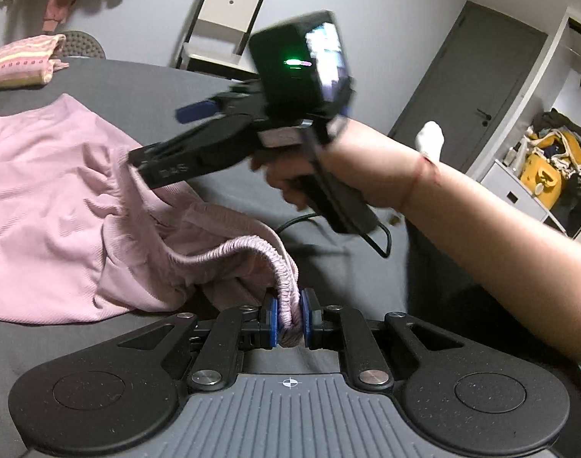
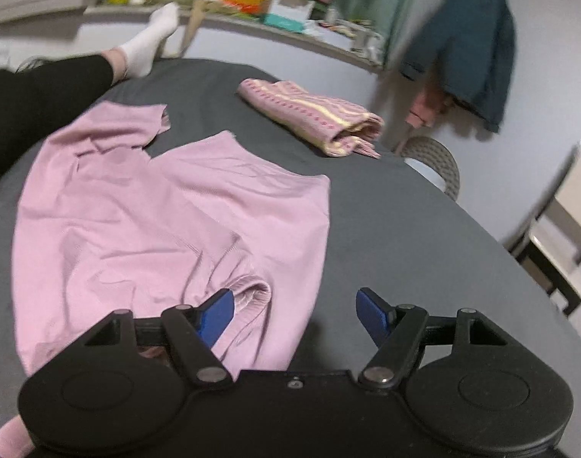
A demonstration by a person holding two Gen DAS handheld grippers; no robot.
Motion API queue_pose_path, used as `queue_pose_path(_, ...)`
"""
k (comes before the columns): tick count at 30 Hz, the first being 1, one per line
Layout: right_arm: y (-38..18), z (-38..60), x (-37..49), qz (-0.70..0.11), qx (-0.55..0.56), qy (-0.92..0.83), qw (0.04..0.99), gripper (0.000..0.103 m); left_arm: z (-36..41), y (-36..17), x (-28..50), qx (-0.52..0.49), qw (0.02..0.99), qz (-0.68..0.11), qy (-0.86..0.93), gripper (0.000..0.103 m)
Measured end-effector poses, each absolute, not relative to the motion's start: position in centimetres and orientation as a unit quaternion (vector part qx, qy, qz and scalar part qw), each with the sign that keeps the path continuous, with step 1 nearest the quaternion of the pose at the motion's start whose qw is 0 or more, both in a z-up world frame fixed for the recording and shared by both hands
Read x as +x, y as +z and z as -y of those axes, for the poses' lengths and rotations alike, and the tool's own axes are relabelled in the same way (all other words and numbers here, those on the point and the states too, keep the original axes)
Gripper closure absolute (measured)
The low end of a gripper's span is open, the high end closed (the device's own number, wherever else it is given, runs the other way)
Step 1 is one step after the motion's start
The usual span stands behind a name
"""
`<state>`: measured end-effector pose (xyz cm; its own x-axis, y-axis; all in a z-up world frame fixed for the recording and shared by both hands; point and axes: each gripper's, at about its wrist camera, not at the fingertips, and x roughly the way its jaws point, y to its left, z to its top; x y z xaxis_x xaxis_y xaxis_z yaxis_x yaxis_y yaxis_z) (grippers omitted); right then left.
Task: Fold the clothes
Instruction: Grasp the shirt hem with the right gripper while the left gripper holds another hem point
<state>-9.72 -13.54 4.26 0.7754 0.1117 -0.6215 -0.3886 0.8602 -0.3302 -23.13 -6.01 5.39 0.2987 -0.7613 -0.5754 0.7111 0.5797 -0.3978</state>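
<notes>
Background: grey door (image 1: 466,76) shut, white folding chair (image 1: 229,15) against the wall, yellow bags (image 1: 546,168) on a white shelf unit (image 1: 512,187). Teal jacket (image 2: 477,45) hangs on the wall, woven stool (image 2: 435,164) beside the bed. Cluttered shelf (image 2: 252,19) behind.

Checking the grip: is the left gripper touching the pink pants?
Touching: in the left wrist view the left gripper jaws pinch the waistband of the pink pants.

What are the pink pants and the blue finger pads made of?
The pink pants look like soft, matte ribbed knit fabric: fine lines and wrinkles show, and the gathered waistband looks stretchy. The blue finger pads look like smooth plastic or rubber; I can't tell which.
</notes>
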Motion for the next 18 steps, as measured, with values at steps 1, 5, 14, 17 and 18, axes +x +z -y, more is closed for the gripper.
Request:
queue_pose_path(1,4.0,13.1,-9.4,-0.307,-0.249,0.144,0.907,0.037,6.0,5.4,-23.2,-0.033,0.805,-0.375,-0.458,0.091)
queue_pose_path(5,3.1,11.8,-8.9,-0.291,-0.343,0.182,0.874,0.040,5.8,5.6,-23.3,-0.040,0.807,-0.366,-0.461,0.091)
queue_pose_path(14,2.7,10.9,-7.6,-0.286,-0.330,0.192,0.879,0.060,5.6,5.6,-23.1,-0.059,0.801,-0.363,-0.472,0.091)
queue_pose_path(17,3.9,10.7,-6.6,-0.283,-0.280,0.184,0.899,0.091,5.6,5.8,-23.6,-0.050,0.804,-0.356,-0.473,0.091)
queue_pose_path(18,4.9,11.0,-6.3,-0.277,-0.257,0.174,0.910,0.091,5.5,5.9,-23.7,-0.049,0.807,-0.352,-0.472,0.091)
